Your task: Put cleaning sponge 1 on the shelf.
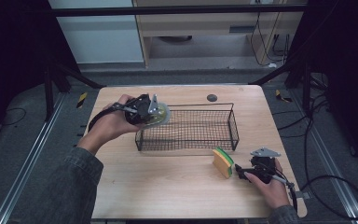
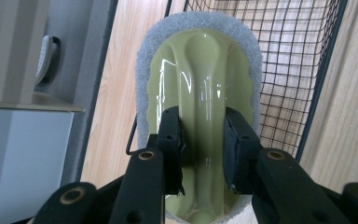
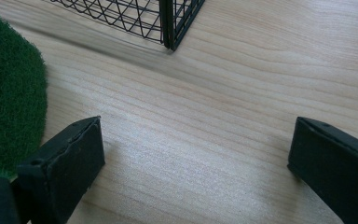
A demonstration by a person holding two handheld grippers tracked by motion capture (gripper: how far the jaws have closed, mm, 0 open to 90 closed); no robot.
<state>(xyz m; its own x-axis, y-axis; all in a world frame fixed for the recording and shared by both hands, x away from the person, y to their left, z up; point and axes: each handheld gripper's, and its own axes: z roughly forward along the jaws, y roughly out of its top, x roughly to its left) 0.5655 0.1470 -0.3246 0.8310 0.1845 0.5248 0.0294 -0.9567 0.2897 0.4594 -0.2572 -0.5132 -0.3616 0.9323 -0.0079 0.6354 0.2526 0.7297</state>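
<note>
Gripping a pale green scrubber (image 2: 200,93) by its raised handle ridge, the left gripper (image 1: 145,110) holds it at the wire basket's (image 1: 233,122) left end, toward nine o'clock on the table (image 1: 168,186); the scrubber's grey pad rim overlaps the basket's edge. At five o'clock, the right gripper (image 3: 196,154) rests low over bare wood, jaws wide apart and empty. A yellow-green sponge (image 1: 223,162) stands just beside it.

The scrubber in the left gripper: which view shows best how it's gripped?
The left gripper view: the scrubber is close up, pads clamped on its yellow-green handle ridge. The high view shows it small, by the wire basket. The right gripper view looks at the table instead.
</note>
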